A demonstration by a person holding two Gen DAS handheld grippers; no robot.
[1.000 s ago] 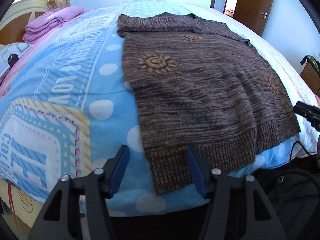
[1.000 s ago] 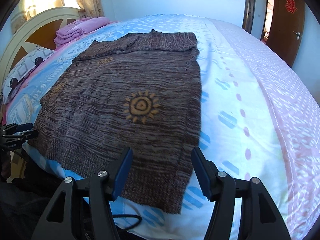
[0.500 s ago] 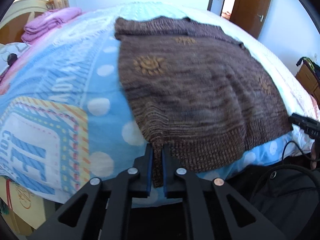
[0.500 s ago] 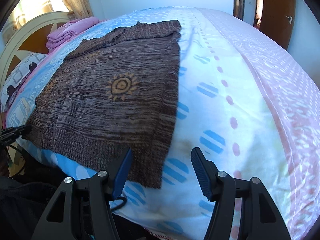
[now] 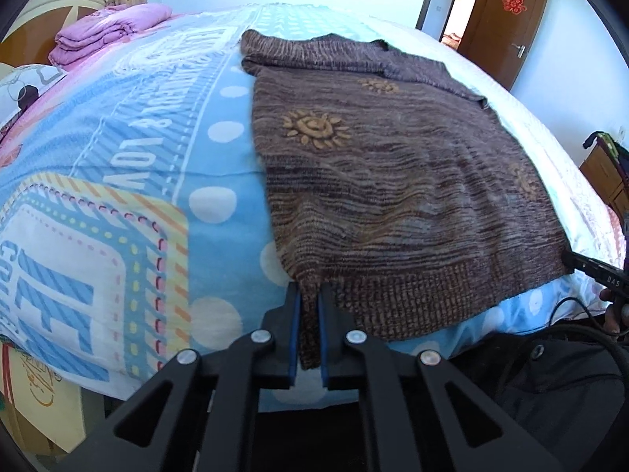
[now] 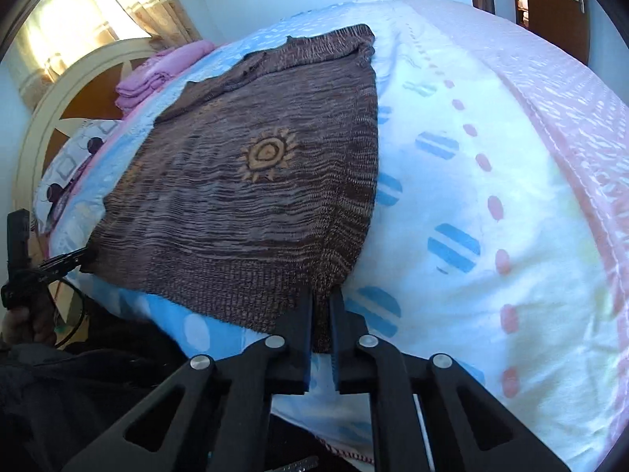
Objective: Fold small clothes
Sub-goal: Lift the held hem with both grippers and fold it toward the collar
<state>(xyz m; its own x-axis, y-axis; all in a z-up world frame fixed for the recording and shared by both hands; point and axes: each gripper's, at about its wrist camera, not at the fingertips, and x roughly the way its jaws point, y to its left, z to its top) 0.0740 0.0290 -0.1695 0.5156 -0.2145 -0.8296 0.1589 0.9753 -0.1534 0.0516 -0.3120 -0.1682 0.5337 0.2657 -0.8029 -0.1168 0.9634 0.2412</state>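
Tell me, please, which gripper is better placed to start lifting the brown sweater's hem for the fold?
Neither clearly. The left gripper pinches the brown sweater at one hem corner; the right gripper, whose jaws have just been closing, pinches the other. I would lift both together.

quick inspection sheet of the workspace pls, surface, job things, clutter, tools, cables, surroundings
surface: bed with blue, white and pink printed quilt, sweater spread on it
job's things: brown knitted sweater with orange sun motifs, lying flat, ribbed hem at the near bed edge, sleeves folded in at the far end
clutter: folded pink blanket stack near the headboard; patterned pillow
grippers: left tool shut on the sweater's hem corner; right tool has just been closing and is shut on the opposite hem corner
cables: black cable hanging off the bed edge by the right tool
surroundings: cream arched headboard, curtained window, brown wooden door with red ornament
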